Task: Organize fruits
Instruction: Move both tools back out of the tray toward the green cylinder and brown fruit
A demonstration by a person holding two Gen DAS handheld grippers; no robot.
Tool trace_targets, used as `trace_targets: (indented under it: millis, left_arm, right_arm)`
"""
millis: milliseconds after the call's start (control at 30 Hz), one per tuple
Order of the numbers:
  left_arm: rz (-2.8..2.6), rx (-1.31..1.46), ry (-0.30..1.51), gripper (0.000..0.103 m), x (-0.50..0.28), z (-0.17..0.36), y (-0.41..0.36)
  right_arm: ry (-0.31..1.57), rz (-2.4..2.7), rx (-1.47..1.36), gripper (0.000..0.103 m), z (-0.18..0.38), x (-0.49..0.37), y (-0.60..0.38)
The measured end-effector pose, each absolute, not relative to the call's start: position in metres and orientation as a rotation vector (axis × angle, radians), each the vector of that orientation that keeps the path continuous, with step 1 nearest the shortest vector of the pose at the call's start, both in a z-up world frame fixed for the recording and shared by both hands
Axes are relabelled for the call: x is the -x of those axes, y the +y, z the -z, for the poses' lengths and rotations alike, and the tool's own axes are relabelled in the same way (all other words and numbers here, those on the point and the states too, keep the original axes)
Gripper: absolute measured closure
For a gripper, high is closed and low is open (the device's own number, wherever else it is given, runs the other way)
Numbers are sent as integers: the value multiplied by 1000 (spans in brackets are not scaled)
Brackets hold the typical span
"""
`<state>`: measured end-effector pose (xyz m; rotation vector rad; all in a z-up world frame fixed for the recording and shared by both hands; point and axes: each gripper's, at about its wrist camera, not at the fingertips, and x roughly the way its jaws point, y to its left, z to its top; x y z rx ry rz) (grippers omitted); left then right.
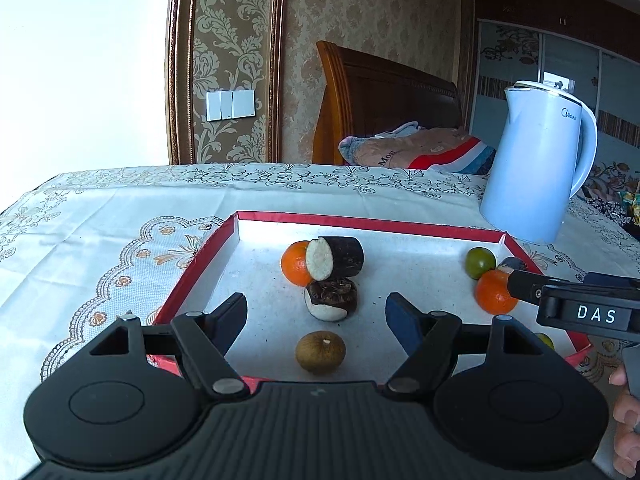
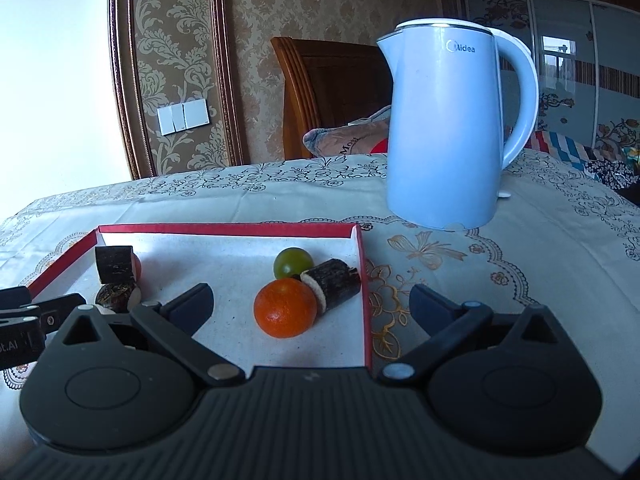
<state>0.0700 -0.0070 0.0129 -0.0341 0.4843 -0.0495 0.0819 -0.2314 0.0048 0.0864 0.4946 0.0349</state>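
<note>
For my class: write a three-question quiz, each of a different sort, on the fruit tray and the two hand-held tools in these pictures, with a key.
1. True or false: the left tool is shut on the round brown fruit.
2. Multiple choice: what stands on the patterned tablecloth beyond the shallow red-rimmed tray? A) a pale blue electric kettle B) a glass vase C) a stack of plates
3. Fill in: in the right wrist view, the round orange citrus fruit lies against a small round ____ fruit and a dark-barked cut stalk piece.

Key: 1 false, its jaws stand open and empty; 2 A; 3 green.
</note>
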Motion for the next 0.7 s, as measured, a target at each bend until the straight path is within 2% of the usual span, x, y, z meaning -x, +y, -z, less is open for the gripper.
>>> trace_targets:
  millis: [700]
  left_arm:
    - [113,-10,484,27,-19,-1,-9]
  right_arm:
    - [485,-43,-105,0,-1,-46,-240]
